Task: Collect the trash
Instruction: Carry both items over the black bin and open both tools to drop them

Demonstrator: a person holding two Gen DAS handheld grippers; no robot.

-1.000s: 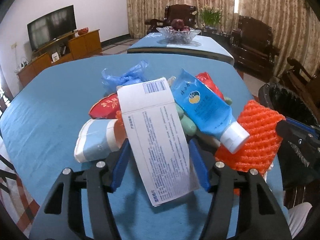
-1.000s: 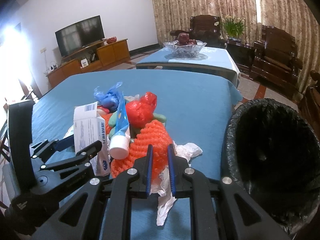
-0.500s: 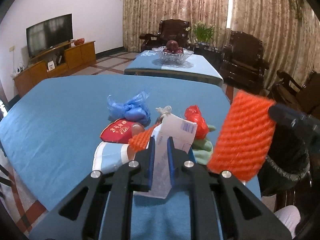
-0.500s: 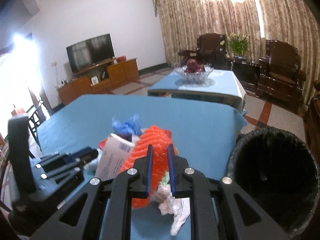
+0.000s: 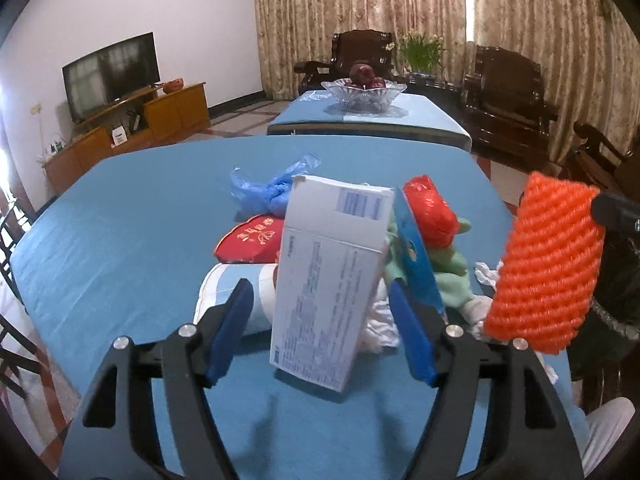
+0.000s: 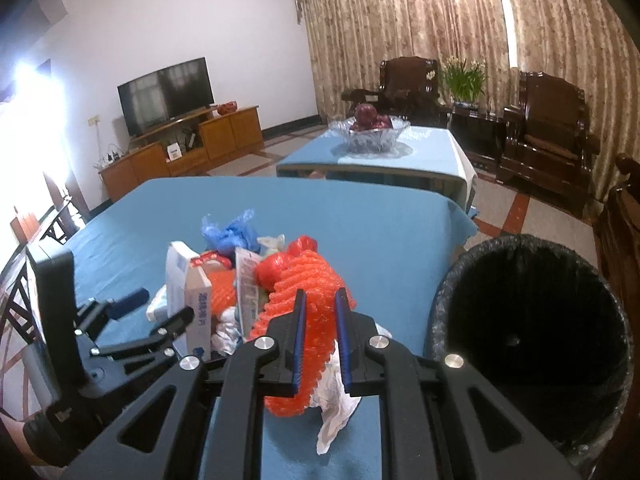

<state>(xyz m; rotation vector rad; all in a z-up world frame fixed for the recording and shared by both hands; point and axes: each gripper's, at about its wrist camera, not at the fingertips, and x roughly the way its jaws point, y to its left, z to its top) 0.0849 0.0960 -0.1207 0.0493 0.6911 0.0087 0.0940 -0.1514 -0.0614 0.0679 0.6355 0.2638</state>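
The left gripper (image 5: 320,320) is held low over the blue table (image 5: 120,248), jaws spread wide. A white carton (image 5: 328,280) stands tilted between the blue pads; contact with either pad cannot be told. The right gripper (image 6: 320,336) is clamped on an orange foam net (image 6: 308,312), which is lifted off the cloth, with a crumpled white tissue (image 6: 336,408) hanging beneath it. In the left wrist view this net (image 5: 548,264) appears at 3 o'clock.

A black-lined trash bin (image 6: 532,320) stands beside the table edge at 3 o'clock in the right wrist view; its interior is dark and its contents cannot be told. A glass bowl (image 5: 364,94) holding red fruit is seen on a further table at 12 o'clock.

The remaining trash is piled mid-table: blue plastic bag (image 5: 272,192), red packet (image 5: 248,240), red bag (image 5: 430,212), green cloth (image 5: 452,276), blue tube (image 5: 416,256), and a white-and-blue pack (image 5: 232,292).

A television (image 5: 110,74) on a wooden cabinet (image 5: 132,132) is noted at 10 o'clock, with curtains (image 5: 520,20) and dark armchairs (image 5: 508,92) behind.
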